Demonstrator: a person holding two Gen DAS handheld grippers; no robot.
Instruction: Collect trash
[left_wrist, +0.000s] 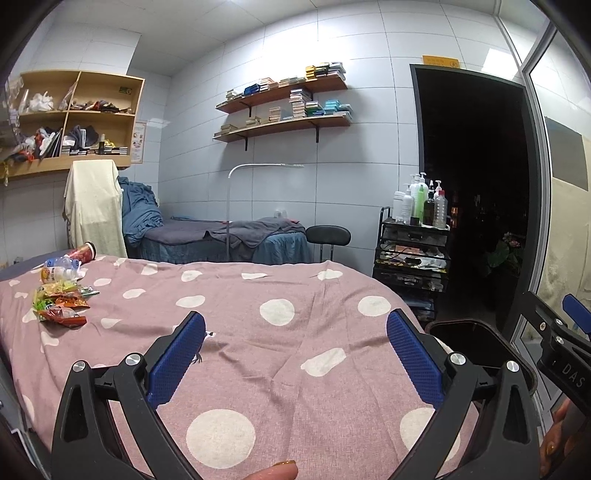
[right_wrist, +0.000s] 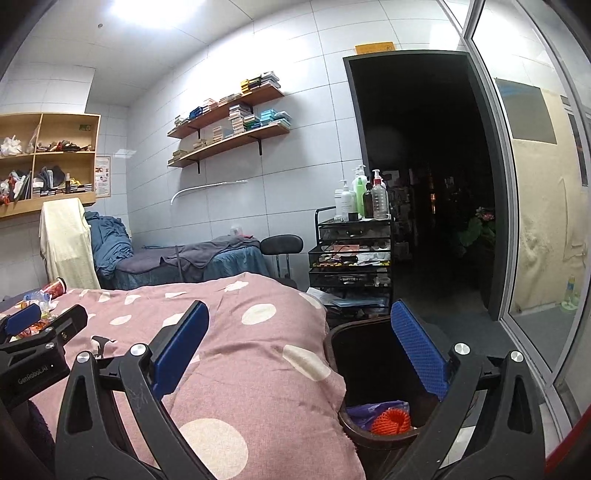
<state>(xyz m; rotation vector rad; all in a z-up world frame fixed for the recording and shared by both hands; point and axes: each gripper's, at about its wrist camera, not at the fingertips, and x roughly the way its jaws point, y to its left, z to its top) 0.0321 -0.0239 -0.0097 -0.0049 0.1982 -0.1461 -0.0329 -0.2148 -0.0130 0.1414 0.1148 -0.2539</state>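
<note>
Currently both tongs are wide apart and hold nothing. Left tongs (left_wrist: 295, 354) hang over the near middle of the bed (left_wrist: 258, 332), which is covered by a pink spread with white dots. Right tongs (right_wrist: 299, 354) sit above the bed's right edge and the mouth of the bin (right_wrist: 369, 369) that stands on the floor just beside that edge.

Trash location: a small pile at the far left corner of the bed, well apart from both tongs. It holds several bright snack wrappers (left_wrist: 61, 306), orange and green, lying flat and overlapping. Just behind them is a clear plastic bottle (left_wrist: 61, 267) on its side, and behind that a red paper cup (left_wrist: 82, 253), tipped over. From the right wrist view the same pile is mostly hidden by the left tongs' body.

Bin state: dark inside, already some contents at the bottom, an orange net-like ball (right_wrist: 391, 422) on purple plastic (right_wrist: 365, 410).

Judgement on step: between picks. Neither side is loaded, so a reach toward the pile comes next, and the left tongs are the closer side for it.

Next move calls for: travel forward and left across the bed, then come down on a wrapper. Wrappers are thin and flat on soft cloth, so the grip will likely need to pinch a raised edge without catching the spread. Bottle and cup look easier, being round and raised.
</note>
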